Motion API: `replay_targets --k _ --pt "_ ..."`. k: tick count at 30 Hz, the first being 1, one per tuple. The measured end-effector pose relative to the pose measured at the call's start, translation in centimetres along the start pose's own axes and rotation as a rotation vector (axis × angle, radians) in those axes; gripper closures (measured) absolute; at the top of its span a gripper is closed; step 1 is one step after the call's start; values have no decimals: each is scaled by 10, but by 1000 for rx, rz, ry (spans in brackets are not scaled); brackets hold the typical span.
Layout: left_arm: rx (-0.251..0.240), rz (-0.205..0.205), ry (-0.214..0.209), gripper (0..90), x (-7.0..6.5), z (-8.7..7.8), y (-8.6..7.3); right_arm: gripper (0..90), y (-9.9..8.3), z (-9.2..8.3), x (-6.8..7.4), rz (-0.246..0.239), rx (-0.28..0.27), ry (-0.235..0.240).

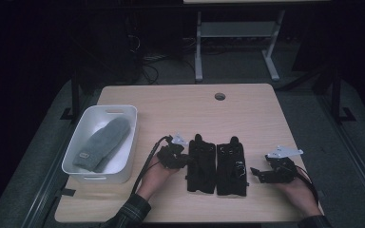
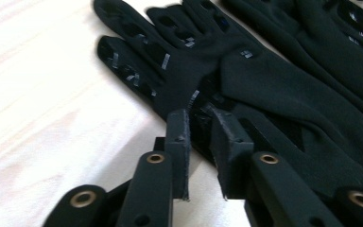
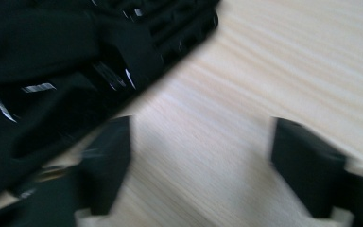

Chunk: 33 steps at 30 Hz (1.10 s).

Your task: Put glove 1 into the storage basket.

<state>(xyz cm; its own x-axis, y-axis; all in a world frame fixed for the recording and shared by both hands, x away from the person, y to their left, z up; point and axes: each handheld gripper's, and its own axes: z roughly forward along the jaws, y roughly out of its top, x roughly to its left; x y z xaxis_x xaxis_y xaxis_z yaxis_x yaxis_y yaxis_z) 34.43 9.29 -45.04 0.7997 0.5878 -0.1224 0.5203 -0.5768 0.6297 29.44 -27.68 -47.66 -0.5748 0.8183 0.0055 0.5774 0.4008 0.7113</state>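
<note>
Both hands rest on the table: left tool slightly parted at a black glove, right tool released.

You have two black gloves: the left glove and the right glove lie flat, side by side and touching, fingers pointing away from you, near the table's front edge.

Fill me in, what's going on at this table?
A person works two handheld grippers over a pair of black gloves lying side by side on the table. The left gripper, jaws narrowly apart, is at the left glove's edge. The right gripper sits open beside the right glove. A grey mitten lies in the white bin.
</note>
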Motion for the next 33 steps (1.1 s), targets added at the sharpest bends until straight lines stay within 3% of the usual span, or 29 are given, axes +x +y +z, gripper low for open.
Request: replay_targets --k 1,2,3,4,6,7,9,13,21,23,24,27,30,33 --pt "-6 -8 3 727 2 -1 0 365 2 -2 1 4 -14 12" --pt "-6 -15 8 727 3 -2 1 365 2 -2 1 4 -14 12" --pt "-10 -22 8 690 5 -2 1 448 4 -4 2 7 -27 24" --pt "-19 -35 11 622 6 -2 1 667 9 -7 4 0 -40 48" --pt "-31 -54 6 575 8 -1 1 814 15 -8 8 6 -47 69" --pt "-37 -64 -1 575 8 0 1 814 15 -8 8 6 -47 69" --pt "-42 -74 -3 539 7 2 1 900 19 -6 13 -5 -47 93" --pt "-50 -93 3 505 7 8 1 900 26 4 23 -35 -20 135" --pt "-31 -73 32 509 4 15 -1 900 30 13 24 -40 -5 149" --pt "-35 -67 53 555 3 15 -1 900 29 16 25 -50 10 153" --pt "-39 -68 52 642 2 15 -2 900 29 17 25 -52 17 150" --pt "-65 -79 38 688 3 16 -4 900 28 18 25 -56 17 150" --pt "-83 -106 8 842 4 16 -6 900 28 18 25 -59 17 149" --pt "-102 -118 13 857 3 15 -7 900 28 18 25 -56 18 149"
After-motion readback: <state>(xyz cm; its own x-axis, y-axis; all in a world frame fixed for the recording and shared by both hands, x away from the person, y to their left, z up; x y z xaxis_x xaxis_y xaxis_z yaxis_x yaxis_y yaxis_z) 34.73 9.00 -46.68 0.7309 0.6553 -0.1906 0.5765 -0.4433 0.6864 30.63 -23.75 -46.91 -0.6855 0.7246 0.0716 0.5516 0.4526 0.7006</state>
